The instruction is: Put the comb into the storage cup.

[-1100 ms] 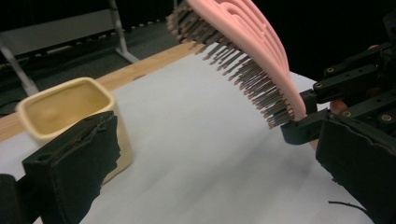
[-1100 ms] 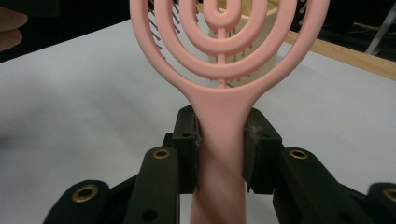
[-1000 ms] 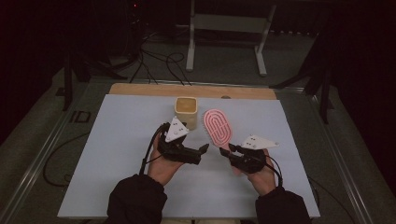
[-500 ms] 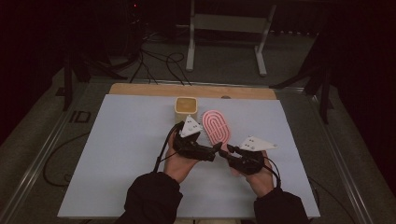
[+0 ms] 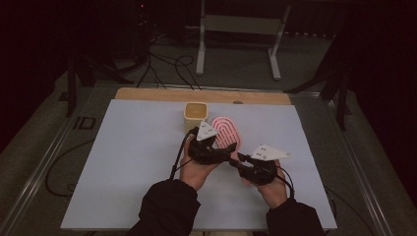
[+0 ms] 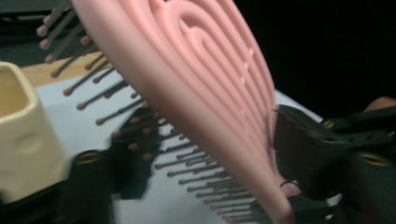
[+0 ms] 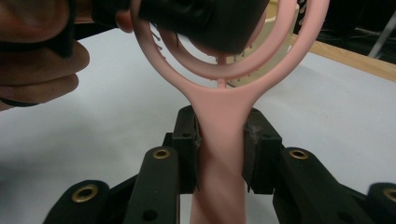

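A pink hairbrush [image 5: 226, 130] is held above the white table, with my right gripper [image 5: 237, 160] shut on its handle [image 7: 219, 140]. In the right gripper view the two jaws pinch the handle from both sides. My left gripper [image 5: 222, 147] has come in from the left to the brush's head [image 6: 205, 79]. Its jaws stand wide apart, one on the bristle side and one against the smooth back, so it is open. The bristles [image 6: 140, 140] point toward the left jaw. A cream square cup [image 5: 195, 112] stands just behind the brush, and its wall [image 6: 23, 140] is close by in the left gripper view.
The white mat [image 5: 133, 167] covers the table, with a wooden strip [image 5: 147, 93] along its far edge. A metal stand [image 5: 236, 29] and cables lie on the floor beyond. A person's hand [image 7: 37, 60] holds the left gripper.
My left gripper has moved right and forward from the mat to the brush's head. The right gripper has stayed put, holding the handle.
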Tool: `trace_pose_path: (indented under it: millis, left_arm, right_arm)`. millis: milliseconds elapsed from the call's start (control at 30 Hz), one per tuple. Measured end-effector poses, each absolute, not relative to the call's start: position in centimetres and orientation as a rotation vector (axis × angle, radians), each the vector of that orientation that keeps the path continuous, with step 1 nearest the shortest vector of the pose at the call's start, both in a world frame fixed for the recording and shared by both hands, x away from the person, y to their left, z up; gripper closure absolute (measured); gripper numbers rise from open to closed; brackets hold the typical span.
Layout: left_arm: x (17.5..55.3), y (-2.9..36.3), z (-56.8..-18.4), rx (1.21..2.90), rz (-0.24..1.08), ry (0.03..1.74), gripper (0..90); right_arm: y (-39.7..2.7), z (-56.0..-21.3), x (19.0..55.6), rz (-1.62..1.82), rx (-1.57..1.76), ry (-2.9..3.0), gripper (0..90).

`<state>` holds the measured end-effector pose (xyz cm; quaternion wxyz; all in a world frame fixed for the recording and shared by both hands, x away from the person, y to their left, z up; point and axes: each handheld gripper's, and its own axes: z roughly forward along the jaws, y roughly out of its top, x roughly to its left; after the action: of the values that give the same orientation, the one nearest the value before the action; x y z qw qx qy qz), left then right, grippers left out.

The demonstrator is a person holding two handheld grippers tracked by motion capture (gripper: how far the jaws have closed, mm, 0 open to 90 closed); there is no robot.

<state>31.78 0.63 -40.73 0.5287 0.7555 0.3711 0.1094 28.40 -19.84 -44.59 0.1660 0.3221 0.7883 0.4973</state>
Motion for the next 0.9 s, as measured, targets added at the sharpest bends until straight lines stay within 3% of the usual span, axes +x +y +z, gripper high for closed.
trace_pose_path:
  millis: [467, 733, 900]
  left_arm:
    - [31.93, 0.5, -41.05, 1.761, 0.144, 0.849, 60.4]
    - [31.88, 0.53, -40.86, 1.722, 0.088, 0.84, 63.8]
    - [31.9, 0.76, -40.66, 1.718, 0.11, 0.847, 64.4]
  right_arm:
    - [-19.69, -45.02, 28.42, 1.434, 0.923, 2.255, 69.8]
    - [-19.58, -45.13, 28.46, 1.412, 0.923, 2.249, 69.1]
    - [-19.56, -45.08, 28.39, 1.422, 0.902, 2.234, 58.3]
